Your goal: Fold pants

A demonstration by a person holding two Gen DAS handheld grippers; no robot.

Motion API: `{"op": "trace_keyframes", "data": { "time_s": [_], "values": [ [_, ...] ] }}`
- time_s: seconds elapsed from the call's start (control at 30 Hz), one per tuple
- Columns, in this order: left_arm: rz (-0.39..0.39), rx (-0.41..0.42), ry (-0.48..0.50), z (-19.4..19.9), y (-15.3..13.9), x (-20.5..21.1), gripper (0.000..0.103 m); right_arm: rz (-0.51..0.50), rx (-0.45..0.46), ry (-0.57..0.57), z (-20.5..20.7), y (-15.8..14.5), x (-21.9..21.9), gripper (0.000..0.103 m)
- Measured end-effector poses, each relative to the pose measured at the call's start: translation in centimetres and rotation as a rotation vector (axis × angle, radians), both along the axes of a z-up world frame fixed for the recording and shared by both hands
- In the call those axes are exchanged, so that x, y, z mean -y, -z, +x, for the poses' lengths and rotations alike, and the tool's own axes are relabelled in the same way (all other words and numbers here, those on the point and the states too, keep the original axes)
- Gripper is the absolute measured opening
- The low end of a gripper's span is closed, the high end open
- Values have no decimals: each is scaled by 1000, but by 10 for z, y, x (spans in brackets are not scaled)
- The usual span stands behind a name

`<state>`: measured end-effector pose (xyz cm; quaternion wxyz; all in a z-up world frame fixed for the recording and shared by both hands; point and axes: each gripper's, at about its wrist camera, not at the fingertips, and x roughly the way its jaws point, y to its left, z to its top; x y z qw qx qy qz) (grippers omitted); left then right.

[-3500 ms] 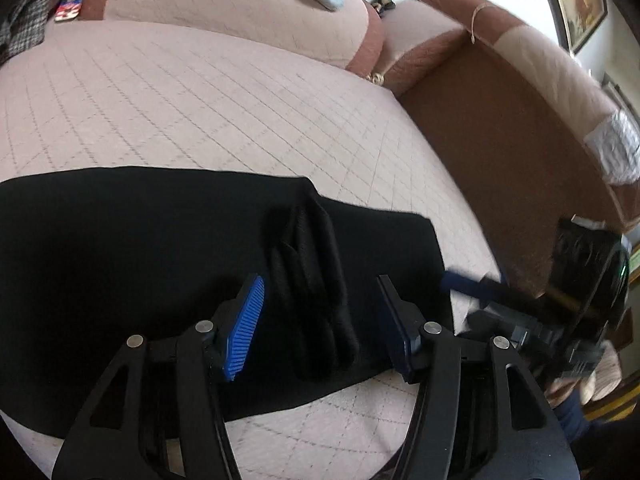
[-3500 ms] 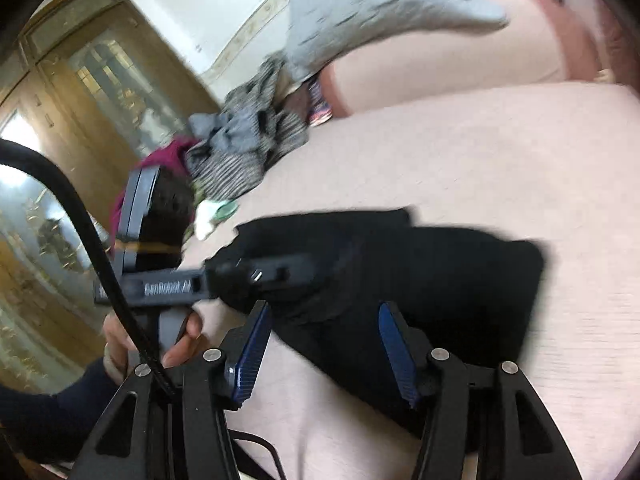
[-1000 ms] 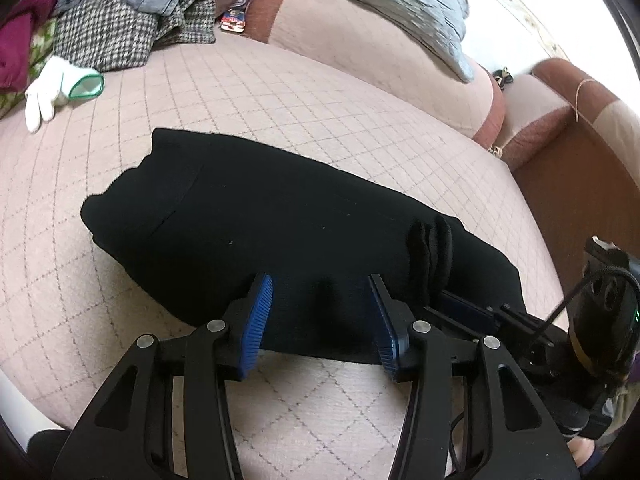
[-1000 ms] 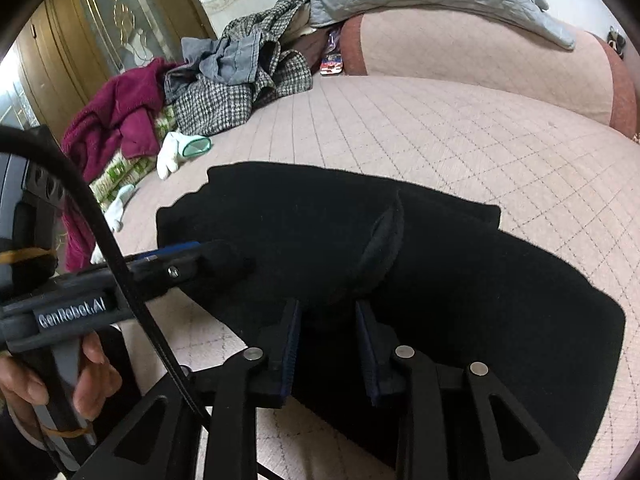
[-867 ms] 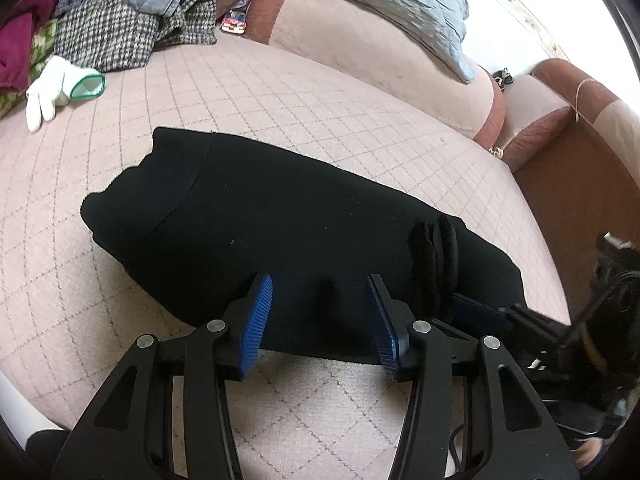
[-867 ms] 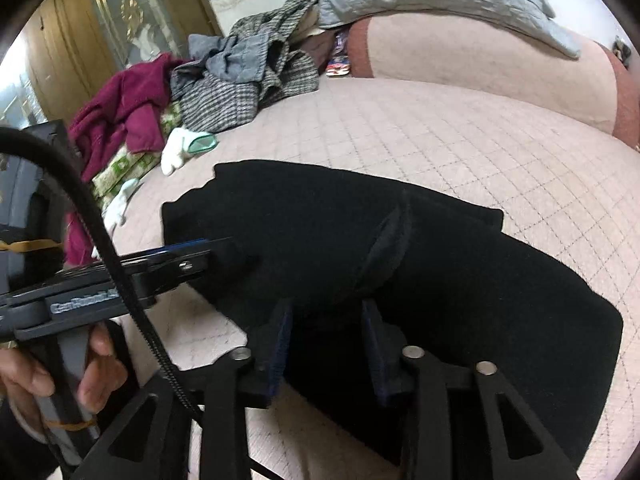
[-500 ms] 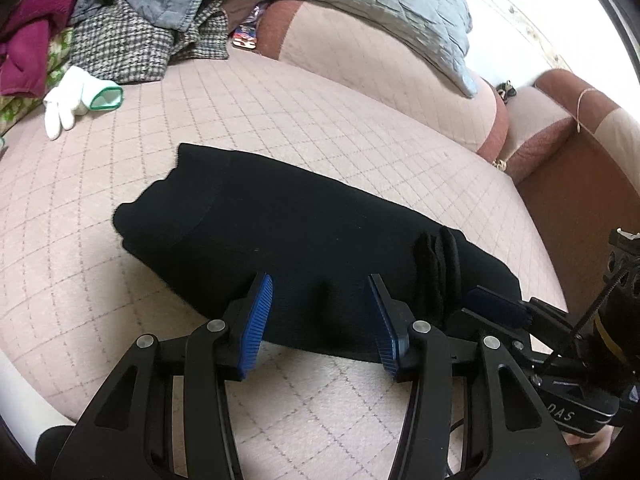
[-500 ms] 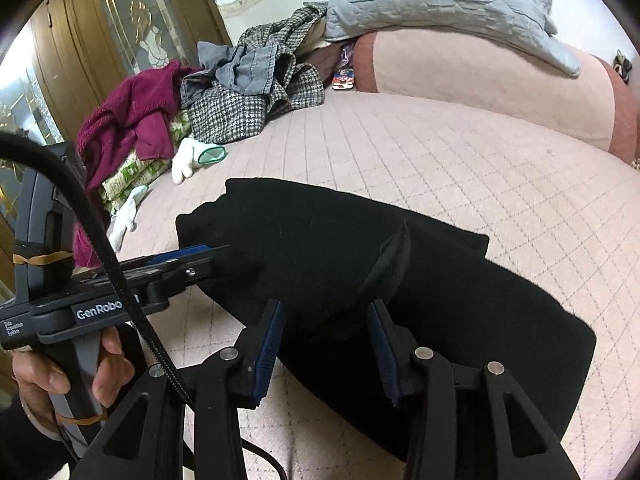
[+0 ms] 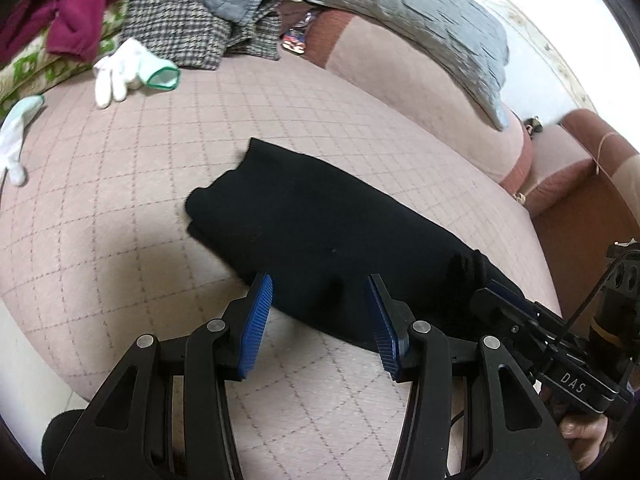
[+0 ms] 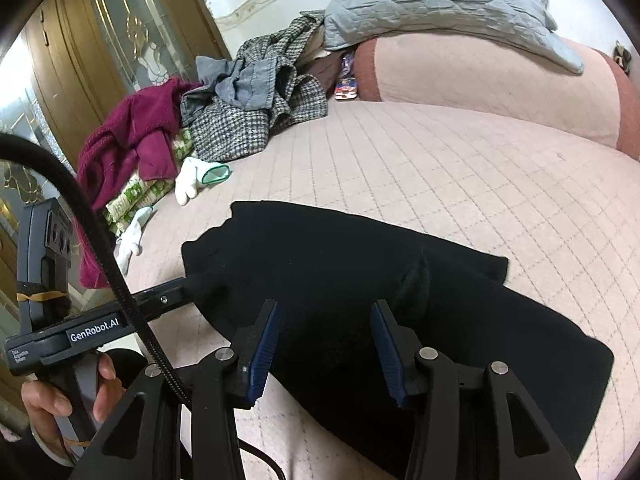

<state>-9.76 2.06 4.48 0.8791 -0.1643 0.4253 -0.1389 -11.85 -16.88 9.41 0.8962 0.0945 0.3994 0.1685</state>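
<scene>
Quilted bed lies bare around folded black pants.

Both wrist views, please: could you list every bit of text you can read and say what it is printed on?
"GenRobot.AI": label on the left hand-held gripper.
Small white print left of it on that body: too small to read.
"DAS": body of the right hand-held gripper.

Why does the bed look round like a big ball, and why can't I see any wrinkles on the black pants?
Both wrist views: fisheye lenses bend the flat bed into a dome, with dark corners. The black pants come out too dark for folds to show. Left wrist view: the wall at top right is washed out white.
</scene>
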Motion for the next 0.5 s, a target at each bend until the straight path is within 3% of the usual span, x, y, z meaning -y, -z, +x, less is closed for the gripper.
{"op": "trace_keyframes", "data": {
  "time_s": [0.5],
  "values": [
    [-127,-105,-68,5,19,-22,48,-88,8,-165,58,0,-42,49]
  ]
}}
